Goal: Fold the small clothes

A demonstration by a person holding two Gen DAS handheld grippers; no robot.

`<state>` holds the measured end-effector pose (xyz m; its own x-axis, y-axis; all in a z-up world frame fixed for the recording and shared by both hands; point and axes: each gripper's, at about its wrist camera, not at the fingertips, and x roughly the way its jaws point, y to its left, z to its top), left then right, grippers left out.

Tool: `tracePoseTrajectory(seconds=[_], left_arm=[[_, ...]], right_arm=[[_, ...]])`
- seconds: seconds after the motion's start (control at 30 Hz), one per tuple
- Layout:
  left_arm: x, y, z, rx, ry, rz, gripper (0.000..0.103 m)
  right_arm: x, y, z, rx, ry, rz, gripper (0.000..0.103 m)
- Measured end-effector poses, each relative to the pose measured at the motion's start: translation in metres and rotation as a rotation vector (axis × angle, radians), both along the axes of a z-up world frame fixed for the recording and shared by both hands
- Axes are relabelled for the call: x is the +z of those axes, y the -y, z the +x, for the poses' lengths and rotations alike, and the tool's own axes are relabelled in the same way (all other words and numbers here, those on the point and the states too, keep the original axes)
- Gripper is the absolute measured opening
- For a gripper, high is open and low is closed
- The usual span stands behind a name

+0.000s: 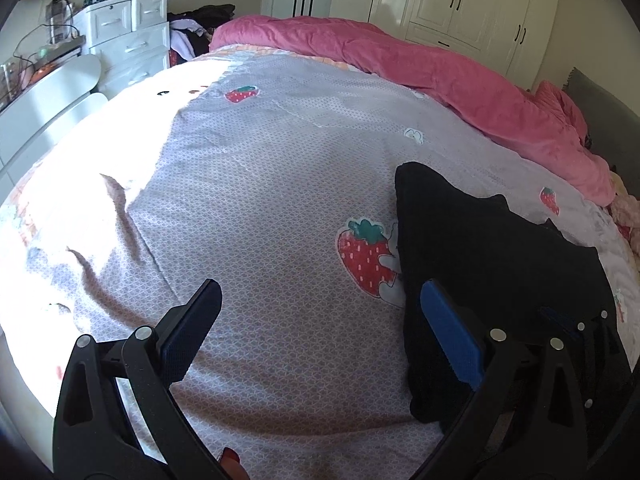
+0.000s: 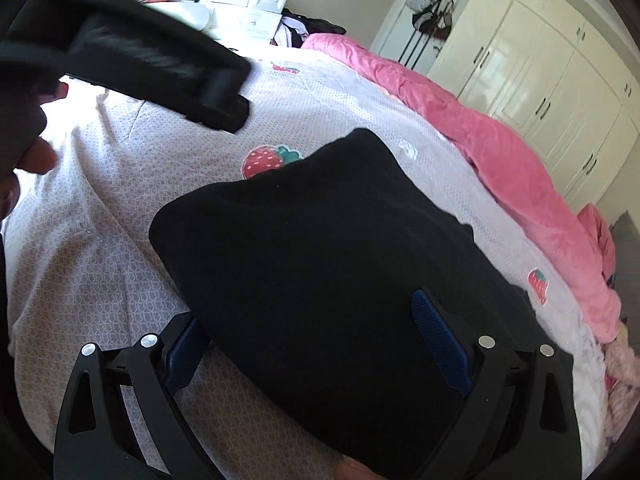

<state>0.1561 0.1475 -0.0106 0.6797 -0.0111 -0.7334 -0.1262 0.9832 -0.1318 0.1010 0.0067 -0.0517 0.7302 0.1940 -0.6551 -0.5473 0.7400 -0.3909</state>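
A black garment lies folded on the strawberry-print bedsheet, at the right of the left wrist view. My left gripper is open and empty over the sheet, its right finger at the garment's left edge. In the right wrist view the garment fills the middle. My right gripper is open, its jaws standing on either side of the garment's near part; the left finger is partly hidden by the cloth. The left gripper's body shows at upper left.
A pink quilt is bunched along the far side of the bed. White wardrobes stand behind it. A white drawer unit and a cluttered desk stand at the left, with dark clothes piled beside them.
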Motion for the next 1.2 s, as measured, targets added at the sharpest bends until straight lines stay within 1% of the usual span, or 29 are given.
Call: tracePoseTrajectory(seconds=[0.13,0.2,0.23,0.27,0.3,0.37,0.43,0.53,0.63,0.8,0.93,0.97,1.0,1.03,1.1,1.13,1.17,1.2], left_arm=[[-0.003,0.002,0.018,-0.006,-0.026,-0.037,0.093],[-0.004,0.001,0.026,-0.013,-0.034,-0.067,0.093],[-0.004,0.001,0.031,-0.013,-0.041,-0.083,0.093],[-0.005,0.000,0.037,-0.018,-0.050,-0.099,0.093],[-0.006,0.000,0.040,-0.018,-0.056,-0.104,0.093],[-0.009,0.000,0.049,-0.022,-0.079,-0.114,0.093],[-0.011,0.001,0.055,-0.034,-0.092,-0.146,0.093],[-0.016,0.006,0.064,-0.055,-0.118,-0.195,0.093],[-0.015,0.016,0.071,-0.078,-0.122,-0.207,0.093],[-0.013,0.037,0.083,-0.138,-0.121,-0.244,0.093],[-0.018,0.048,0.091,-0.169,-0.139,-0.277,0.093],[-0.020,0.050,0.092,-0.174,-0.146,-0.280,0.091],[-0.022,0.053,0.093,-0.180,-0.152,-0.279,0.084],[-0.024,0.056,0.094,-0.186,-0.160,-0.280,0.081],[-0.028,0.061,0.095,-0.194,-0.171,-0.291,0.065],[-0.030,0.064,0.095,-0.199,-0.175,-0.300,0.060],[-0.031,0.067,0.095,-0.205,-0.177,-0.302,0.051],[-0.031,0.070,0.095,-0.208,-0.175,-0.296,0.043]], right_arm=[[-0.001,-0.004,-0.008,0.028,0.096,-0.050,0.093],[-0.001,-0.004,-0.011,0.043,0.133,-0.069,0.088],[-0.001,-0.003,-0.011,0.052,0.136,-0.069,0.077],[-0.001,-0.002,-0.011,0.063,0.131,-0.064,0.065],[0.000,-0.001,-0.011,0.074,0.124,-0.055,0.058],[0.001,0.002,-0.011,0.088,0.112,-0.036,0.029],[0.005,0.008,-0.010,0.083,0.107,0.009,0.017],[0.017,0.030,0.003,0.076,0.049,0.137,0.013],[0.024,0.047,0.009,0.076,0.013,0.228,0.013],[0.028,0.059,0.007,0.081,0.012,0.276,0.012],[0.032,0.067,0.008,0.076,0.002,0.324,0.012],[0.032,0.067,0.007,0.076,-0.001,0.329,0.012],[0.033,0.068,0.006,0.075,-0.003,0.336,0.012],[0.033,0.068,0.004,0.075,-0.003,0.339,0.012],[0.034,0.066,-0.002,0.072,-0.002,0.348,0.011],[0.033,0.066,-0.005,0.071,-0.002,0.352,0.011],[0.033,0.068,-0.004,0.068,-0.005,0.358,0.011],[0.034,0.069,-0.004,0.065,-0.007,0.364,0.011]])
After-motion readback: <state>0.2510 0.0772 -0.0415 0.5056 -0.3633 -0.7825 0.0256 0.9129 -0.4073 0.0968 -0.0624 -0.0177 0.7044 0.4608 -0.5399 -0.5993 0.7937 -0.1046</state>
